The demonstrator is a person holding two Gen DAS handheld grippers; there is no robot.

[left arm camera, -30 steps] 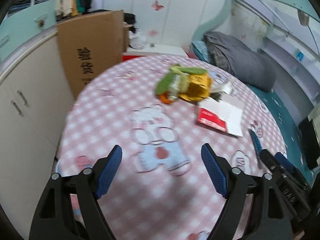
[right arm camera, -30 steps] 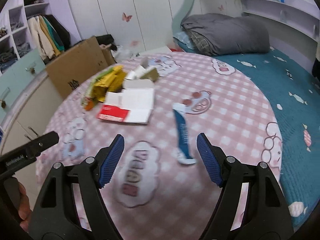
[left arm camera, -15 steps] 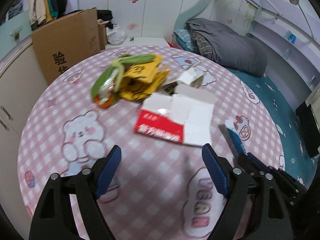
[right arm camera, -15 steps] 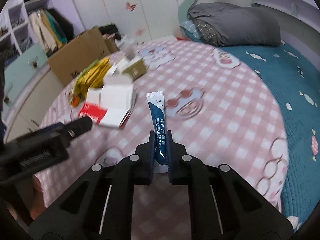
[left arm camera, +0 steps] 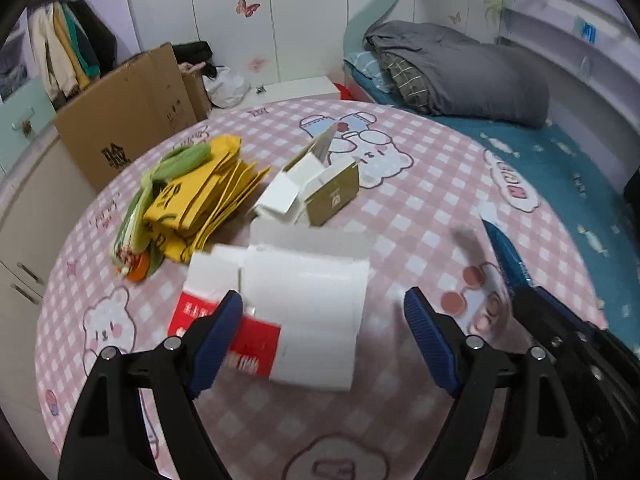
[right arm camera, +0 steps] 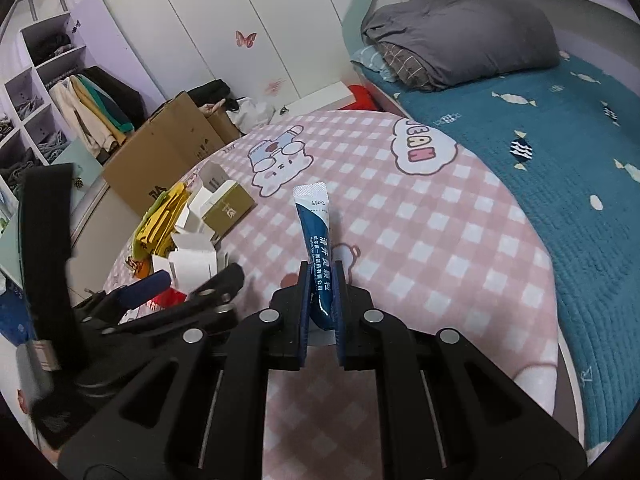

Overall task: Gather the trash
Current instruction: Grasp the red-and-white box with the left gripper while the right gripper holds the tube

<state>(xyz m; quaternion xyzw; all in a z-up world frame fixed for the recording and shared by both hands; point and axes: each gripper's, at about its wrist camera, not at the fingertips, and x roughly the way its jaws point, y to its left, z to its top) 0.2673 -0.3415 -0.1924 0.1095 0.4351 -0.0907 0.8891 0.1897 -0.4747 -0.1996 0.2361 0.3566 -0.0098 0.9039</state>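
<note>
Nearest us, our right gripper (right arm camera: pixel 321 294) has its fingers clenched on the lower end of the blue sachet (right arm camera: pixel 316 236), which stands up clear of the pink checked blanket (right arm camera: pixel 440 240) on the bed; we judge the grip sound and should keep it firm while carrying. Our left gripper (left arm camera: pixel 322 336) hovers with its fingers spread wide over the flattened red-and-white carton (left arm camera: pixel 296 312); to take it well we should lower onto one free edge, leaving the small boxes (left arm camera: pixel 316 192) and yellow bags (left arm camera: pixel 200 200) beyond for later.
</note>
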